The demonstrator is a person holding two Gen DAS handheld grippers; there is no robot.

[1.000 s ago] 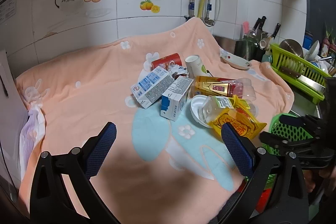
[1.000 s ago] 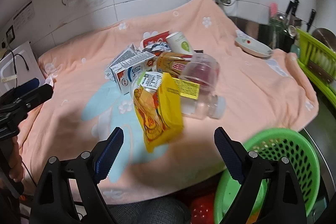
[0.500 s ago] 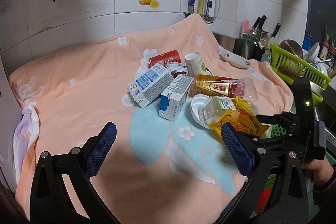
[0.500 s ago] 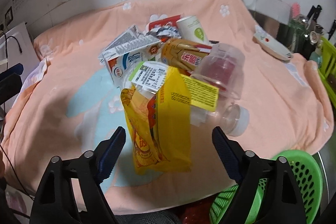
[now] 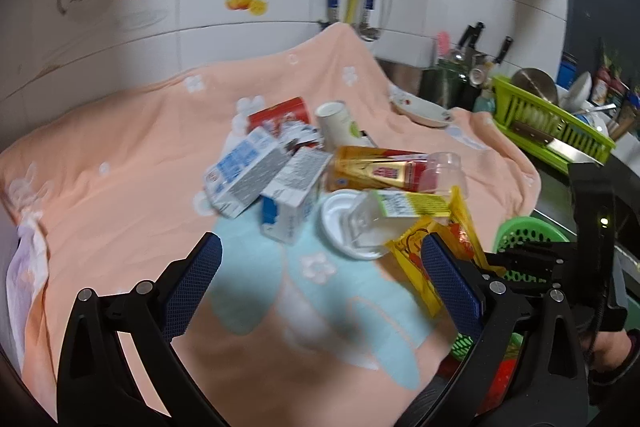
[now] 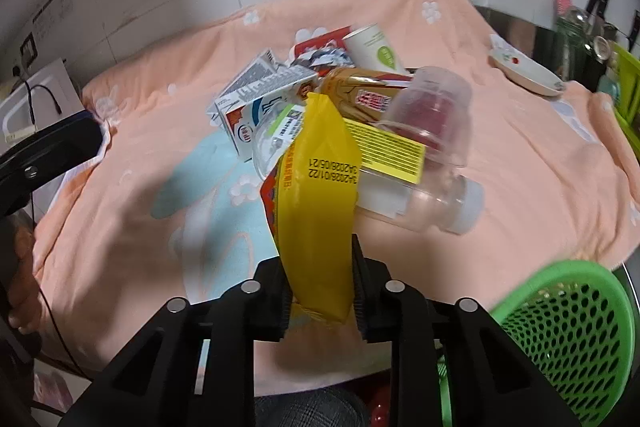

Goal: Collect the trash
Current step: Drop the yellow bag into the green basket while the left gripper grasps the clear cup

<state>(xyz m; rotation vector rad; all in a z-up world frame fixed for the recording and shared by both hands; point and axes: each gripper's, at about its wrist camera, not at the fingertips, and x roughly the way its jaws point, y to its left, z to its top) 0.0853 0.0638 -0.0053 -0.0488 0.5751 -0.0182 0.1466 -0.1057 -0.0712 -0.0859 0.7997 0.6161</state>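
A pile of trash lies on the peach blanket point(image 5: 120, 187): milk cartons point(image 5: 244, 175), a red can point(image 5: 280, 115), a paper cup point(image 5: 338, 125), a gold drink carton point(image 5: 372, 169), a clear plastic bottle point(image 6: 416, 195) and a yellow snack bag point(image 6: 320, 211). My right gripper point(image 6: 320, 291) is shut on the near end of the yellow snack bag, which also shows in the left wrist view point(image 5: 416, 247). My left gripper point(image 5: 320, 283) is open and empty above the blanket, short of the pile. A green mesh basket point(image 6: 568, 327) sits at the lower right.
A small dish point(image 5: 420, 109) lies on the blanket's far right. A green dish rack point(image 5: 552, 127) and a knife holder point(image 5: 452, 83) stand on the counter to the right. The tiled wall point(image 5: 200, 7) is behind. A white appliance point(image 6: 36, 95) stands at the left.
My right gripper moved in to the yellow snack bag and shut on its near end. The left gripper came a little closer to the pile, still open.
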